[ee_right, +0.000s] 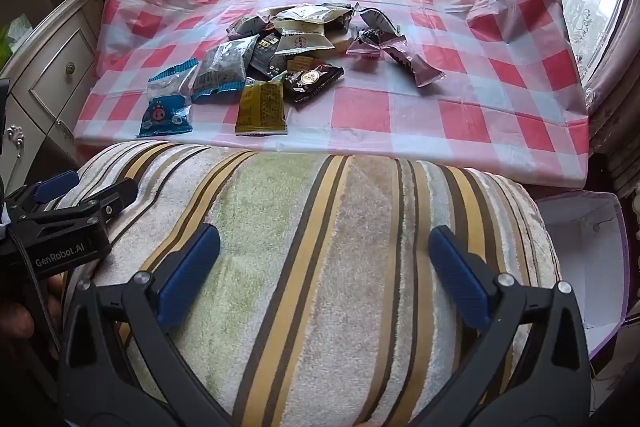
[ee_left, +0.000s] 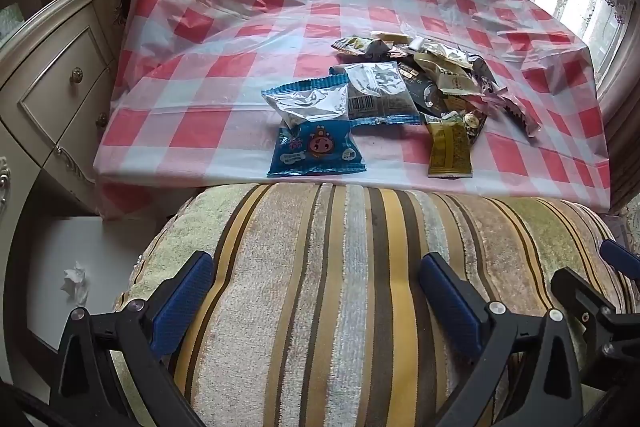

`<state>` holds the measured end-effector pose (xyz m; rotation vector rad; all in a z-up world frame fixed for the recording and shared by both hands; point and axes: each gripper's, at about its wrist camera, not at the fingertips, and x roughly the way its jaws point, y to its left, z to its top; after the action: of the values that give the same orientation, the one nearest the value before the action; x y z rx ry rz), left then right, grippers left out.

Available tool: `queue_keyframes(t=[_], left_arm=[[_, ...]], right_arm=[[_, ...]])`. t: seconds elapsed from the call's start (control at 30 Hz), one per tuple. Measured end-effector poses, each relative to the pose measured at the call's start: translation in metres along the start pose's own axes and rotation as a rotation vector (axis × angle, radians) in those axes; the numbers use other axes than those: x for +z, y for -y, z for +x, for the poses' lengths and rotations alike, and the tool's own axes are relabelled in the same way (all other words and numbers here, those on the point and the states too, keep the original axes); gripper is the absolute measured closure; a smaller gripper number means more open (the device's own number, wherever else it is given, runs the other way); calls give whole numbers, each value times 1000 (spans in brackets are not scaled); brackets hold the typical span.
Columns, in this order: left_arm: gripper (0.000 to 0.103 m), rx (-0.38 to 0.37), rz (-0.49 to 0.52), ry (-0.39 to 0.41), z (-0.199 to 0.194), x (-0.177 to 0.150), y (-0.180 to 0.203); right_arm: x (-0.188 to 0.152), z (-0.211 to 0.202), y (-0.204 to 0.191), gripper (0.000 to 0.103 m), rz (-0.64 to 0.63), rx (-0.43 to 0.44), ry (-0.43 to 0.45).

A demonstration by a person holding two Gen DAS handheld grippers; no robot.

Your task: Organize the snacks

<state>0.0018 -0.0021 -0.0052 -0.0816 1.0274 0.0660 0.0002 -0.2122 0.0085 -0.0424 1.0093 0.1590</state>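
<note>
Glossy checkered tablecloth (ee_left: 256, 27) bears crinkly snack packets (ee_left: 412, 83).

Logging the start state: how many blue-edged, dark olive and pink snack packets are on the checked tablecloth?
Blue-edged packets: 2
Dark olive packet: 1
Pink packets: 2
Total: 5
The other piled packets overlap too much to count.

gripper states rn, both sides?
Left hand-held gripper: open, holding nothing, over the striped cushion.
Right hand-held gripper: open, holding nothing, over the same cushion.
</note>
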Motion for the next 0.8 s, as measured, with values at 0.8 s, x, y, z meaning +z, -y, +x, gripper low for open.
queue_keyframes(t=[0.8], left_arm=[[0,-3,-1,0,0,1,-1]], right_arm=[[9,7,8,0,6,44,-44]])
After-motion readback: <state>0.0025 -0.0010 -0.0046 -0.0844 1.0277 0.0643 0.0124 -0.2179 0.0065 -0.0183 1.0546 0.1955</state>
